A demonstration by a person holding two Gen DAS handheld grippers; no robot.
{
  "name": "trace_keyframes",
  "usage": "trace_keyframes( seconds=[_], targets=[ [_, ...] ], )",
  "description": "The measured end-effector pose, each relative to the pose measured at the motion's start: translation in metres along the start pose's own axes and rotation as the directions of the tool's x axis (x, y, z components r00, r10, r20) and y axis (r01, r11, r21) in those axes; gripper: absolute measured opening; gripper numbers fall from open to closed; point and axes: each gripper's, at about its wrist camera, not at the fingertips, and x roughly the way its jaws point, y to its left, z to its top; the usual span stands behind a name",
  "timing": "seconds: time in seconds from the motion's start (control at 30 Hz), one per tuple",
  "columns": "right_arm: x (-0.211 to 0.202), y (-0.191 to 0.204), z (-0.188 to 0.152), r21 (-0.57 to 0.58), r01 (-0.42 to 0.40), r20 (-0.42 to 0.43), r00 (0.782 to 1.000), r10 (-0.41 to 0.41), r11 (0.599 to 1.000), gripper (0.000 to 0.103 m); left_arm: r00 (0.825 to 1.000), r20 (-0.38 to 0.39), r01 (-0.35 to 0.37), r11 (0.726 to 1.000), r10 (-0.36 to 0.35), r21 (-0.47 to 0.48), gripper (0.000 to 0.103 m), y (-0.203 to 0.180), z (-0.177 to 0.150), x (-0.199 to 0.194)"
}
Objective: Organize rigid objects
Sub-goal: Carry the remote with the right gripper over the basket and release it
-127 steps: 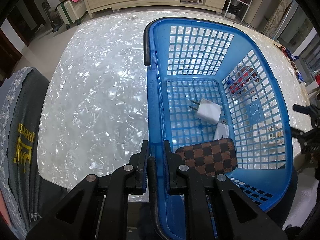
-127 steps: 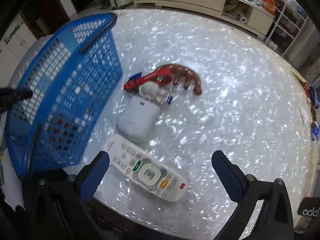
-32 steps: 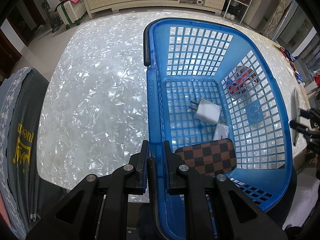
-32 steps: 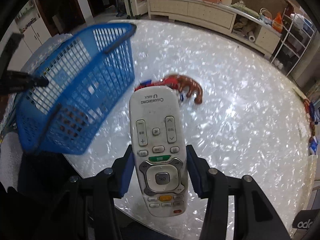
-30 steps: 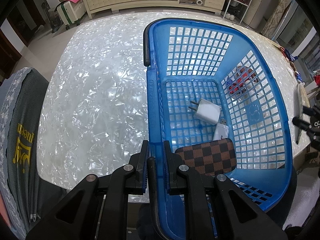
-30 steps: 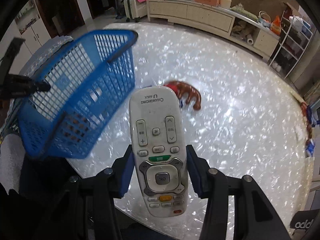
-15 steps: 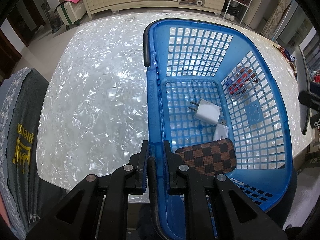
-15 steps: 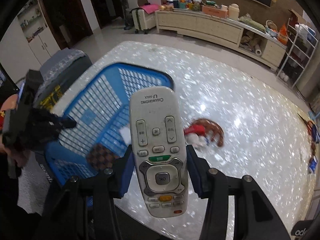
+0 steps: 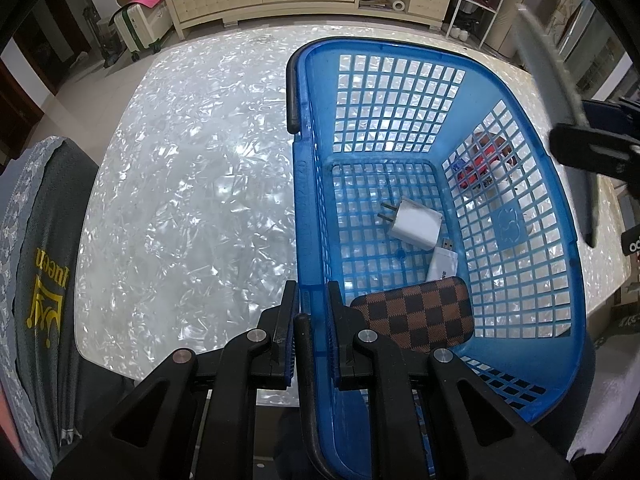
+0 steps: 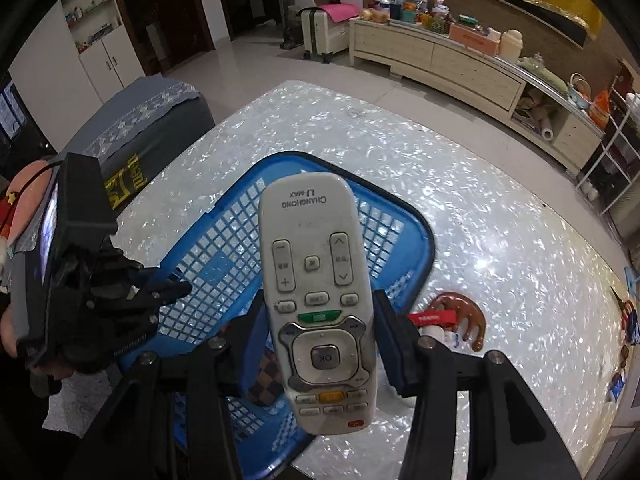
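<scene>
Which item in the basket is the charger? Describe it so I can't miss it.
Look in the blue basket on the pearly table. The charger lies mid-floor: a white block with two metal prongs, beside a slimmer white USB stick and a brown checkered case.

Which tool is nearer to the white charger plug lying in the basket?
Left. The left tool is clamped on the blue basket's near rim, close to the white charger plug. The right tool holds the remote above the basket's other side, farther off.
</scene>
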Motion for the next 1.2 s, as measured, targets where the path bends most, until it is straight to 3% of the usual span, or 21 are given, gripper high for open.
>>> trace_keyframes(
  seconds=[0.7, 1.2],
  targets=[
    [0.062, 0.022, 0.004, -0.037, -0.021, -0.095, 0.995, 0.018, 0.999, 0.047, 1.000, 0.004, 0.004, 1.000, -0.004, 0.000, 0.014, 0.001, 0.000, 0.000],
    [0.067, 0.023, 0.001, -0.029, -0.001, -0.094, 0.996, -0.002, 1.000, 0.047, 1.000, 0.004, -0.004, 1.000, 0.004, 0.002, 0.015, 0.000, -0.001, 0.000]
  ],
)
